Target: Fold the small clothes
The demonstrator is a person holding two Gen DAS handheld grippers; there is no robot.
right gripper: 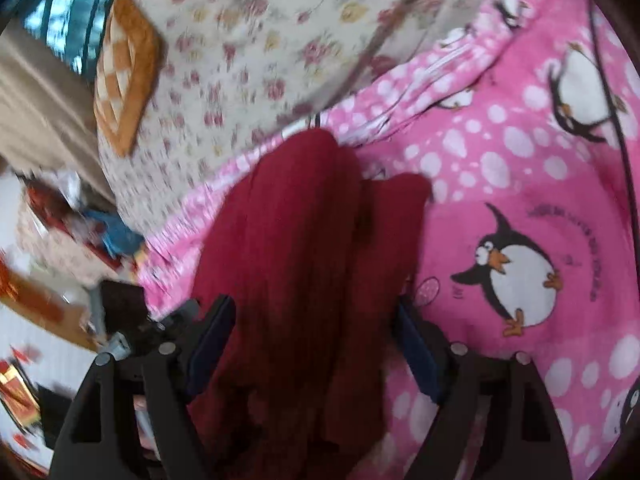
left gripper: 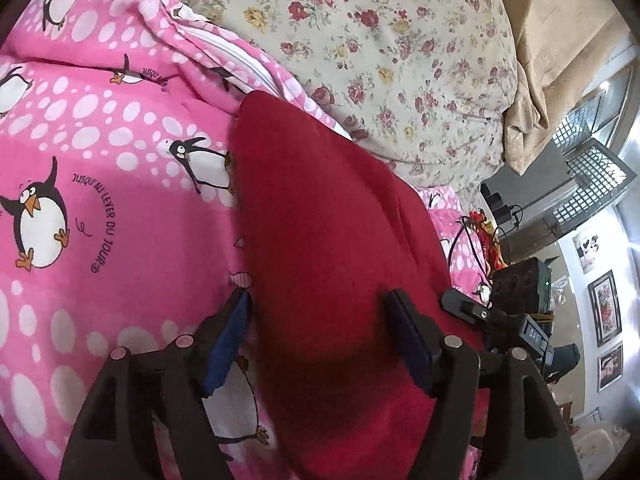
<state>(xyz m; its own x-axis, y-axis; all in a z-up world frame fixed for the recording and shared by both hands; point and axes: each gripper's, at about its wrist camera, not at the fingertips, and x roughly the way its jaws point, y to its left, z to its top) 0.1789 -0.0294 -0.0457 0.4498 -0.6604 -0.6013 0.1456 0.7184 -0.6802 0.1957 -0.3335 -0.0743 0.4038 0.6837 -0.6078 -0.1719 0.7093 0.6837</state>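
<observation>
Under both my tongs lay the pink penguin cover (left gripper: pixel 100 208), spread wide and rumpled, white dots and cartoon penguins across it. Ahead of my tongs it bunched up into a ridge, and past that ridge sat the floral quilt (left gripper: pixel 380 48), cream with red and yellow roses.

The dark red garment (left gripper: pixel 320 220) lay on the pink cover, running straight out from my tongs toward the floral quilt. In my left view it was a long smooth shape, its far end narrowing to a rounded tip at the bunched ridge. In my right view, which was blurred, the same cloth (right gripper: pixel 288 248) showed lengthwise folds and a second, shorter lobe toward the right finger's side.

My left tong (left gripper: pixel 316 304) stood released, its blue-padded fingers (left gripper: pixel 228 332) apart. The left finger sat just at the garment's edge over the pink cover, the right finger over the red cloth, and the cloth between them lay flat and unpinched.

My right tong (right gripper: pixel 316 312) was also released, jaws spread wide with the red cloth filling the gap between them. I saw no pad pressing into it.

To the right of my left tong, beyond the garment's edge, a small black device (left gripper: pixel 520 284) with a green light sat near some cables.
</observation>
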